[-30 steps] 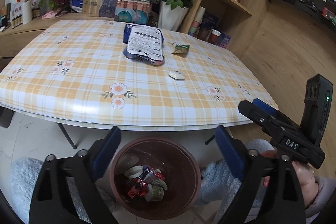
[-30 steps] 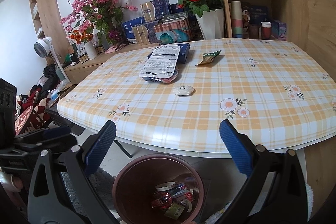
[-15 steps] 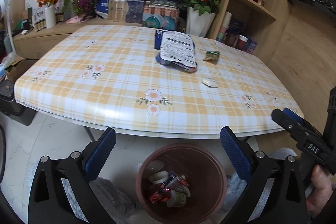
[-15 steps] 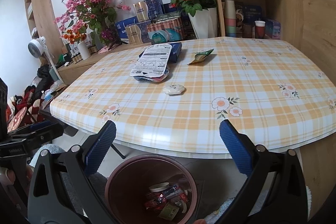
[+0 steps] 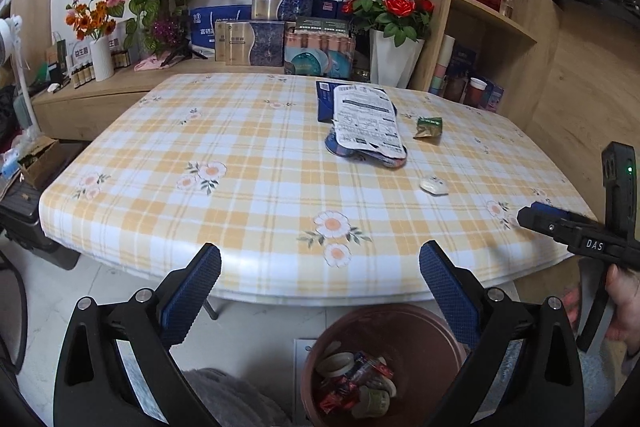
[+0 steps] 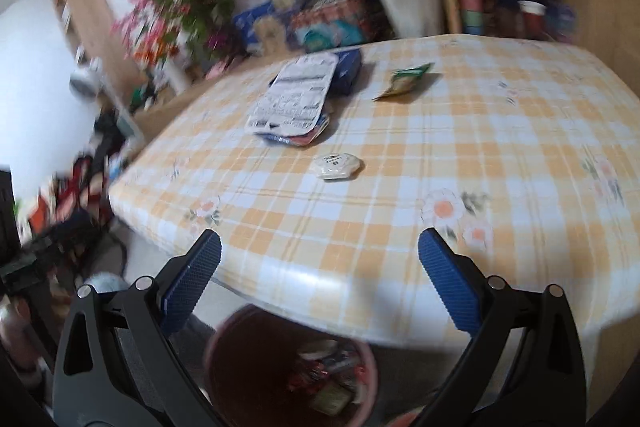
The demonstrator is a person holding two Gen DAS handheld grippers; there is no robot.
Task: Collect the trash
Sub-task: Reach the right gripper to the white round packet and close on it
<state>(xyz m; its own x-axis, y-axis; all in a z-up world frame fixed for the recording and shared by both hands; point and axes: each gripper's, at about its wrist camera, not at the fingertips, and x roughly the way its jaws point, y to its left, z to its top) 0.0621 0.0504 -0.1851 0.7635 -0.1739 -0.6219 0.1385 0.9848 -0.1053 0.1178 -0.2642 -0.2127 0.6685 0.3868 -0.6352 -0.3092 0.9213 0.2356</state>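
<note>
While the small white wrapper [image 6: 336, 166] lies nearest you on the desk [image 5: 256, 211], with the green sachet [image 6: 408, 81] and the flat printed packet [image 6: 294, 99] farther back, I'd take the white one first: come in low and straddle it squarely before closing. The brown bin [image 5: 416, 331] sits on the floor just under the desk's near edge, already holding scraps. Your right hand-held gripper [image 6: 319, 289] is spread wide and empty, above the edge; your left hand-held gripper [image 5: 320, 291] likewise gapes, holding and touching nothing.

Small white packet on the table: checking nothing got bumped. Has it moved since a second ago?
No. The small white packet still lies just below the printed pouch.
</note>
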